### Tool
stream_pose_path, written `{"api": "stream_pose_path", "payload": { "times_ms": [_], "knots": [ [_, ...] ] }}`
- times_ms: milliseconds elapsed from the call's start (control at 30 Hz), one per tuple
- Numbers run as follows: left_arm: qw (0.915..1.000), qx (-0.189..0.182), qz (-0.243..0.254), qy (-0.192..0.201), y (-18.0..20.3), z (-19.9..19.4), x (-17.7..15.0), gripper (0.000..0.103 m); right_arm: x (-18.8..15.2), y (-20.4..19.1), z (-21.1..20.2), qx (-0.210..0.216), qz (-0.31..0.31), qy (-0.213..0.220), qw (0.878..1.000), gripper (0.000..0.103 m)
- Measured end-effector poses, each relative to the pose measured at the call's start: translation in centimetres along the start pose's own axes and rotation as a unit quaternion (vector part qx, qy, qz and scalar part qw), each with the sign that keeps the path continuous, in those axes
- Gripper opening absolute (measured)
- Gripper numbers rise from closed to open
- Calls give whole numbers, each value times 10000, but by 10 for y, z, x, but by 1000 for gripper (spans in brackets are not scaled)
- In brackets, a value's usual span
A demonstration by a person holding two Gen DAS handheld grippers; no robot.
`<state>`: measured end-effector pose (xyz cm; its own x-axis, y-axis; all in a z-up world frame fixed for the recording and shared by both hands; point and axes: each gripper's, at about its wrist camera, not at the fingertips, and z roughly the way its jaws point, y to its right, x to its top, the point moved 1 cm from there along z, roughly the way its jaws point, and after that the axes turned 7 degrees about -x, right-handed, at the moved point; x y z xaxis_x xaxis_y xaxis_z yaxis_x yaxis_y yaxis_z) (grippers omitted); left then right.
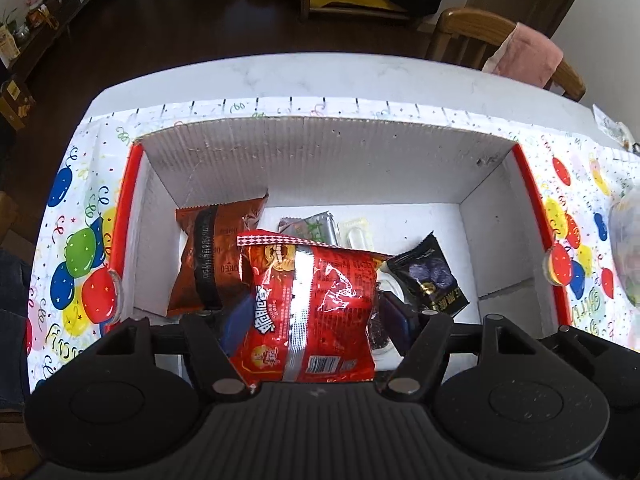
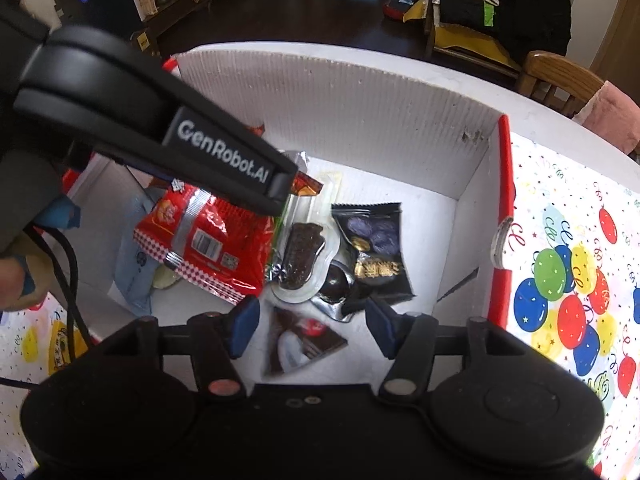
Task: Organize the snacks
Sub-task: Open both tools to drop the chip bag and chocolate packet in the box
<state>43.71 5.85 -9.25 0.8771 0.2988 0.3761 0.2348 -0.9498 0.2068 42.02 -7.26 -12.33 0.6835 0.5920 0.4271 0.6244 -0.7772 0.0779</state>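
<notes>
A white cardboard box point(image 1: 328, 152) with red edges stands on the balloon-print tablecloth. In the left wrist view my left gripper point(image 1: 316, 320) is over the box with a red snack bag point(image 1: 308, 300) lying between its blue pads; the jaws stand wide apart. A brown Oreo packet point(image 1: 212, 256) and a black packet point(image 1: 432, 280) lie in the box. In the right wrist view my right gripper point(image 2: 312, 326) is open and empty above a triangular dark packet point(image 2: 300, 344). The left gripper's body point(image 2: 160, 128) reaches over the red bag point(image 2: 208, 240) there.
Several small dark snack packets point(image 2: 304, 260) lie mid-box. The balloon tablecloth point(image 2: 568, 264) covers a white marble table point(image 1: 320, 76). A wooden chair with a pink cloth point(image 1: 524, 56) stands behind. A clear bag point(image 1: 626, 248) sits at the far right.
</notes>
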Motion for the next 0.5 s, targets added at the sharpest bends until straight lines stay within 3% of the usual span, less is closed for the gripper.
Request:
{"api": "stream_pose_path", "payload": {
  "times_ms": [500],
  "knots": [
    [9975,-334,40,616,-4,-63,-31,69,-12,13,-64,242,538,607,9964,75]
  ]
}}
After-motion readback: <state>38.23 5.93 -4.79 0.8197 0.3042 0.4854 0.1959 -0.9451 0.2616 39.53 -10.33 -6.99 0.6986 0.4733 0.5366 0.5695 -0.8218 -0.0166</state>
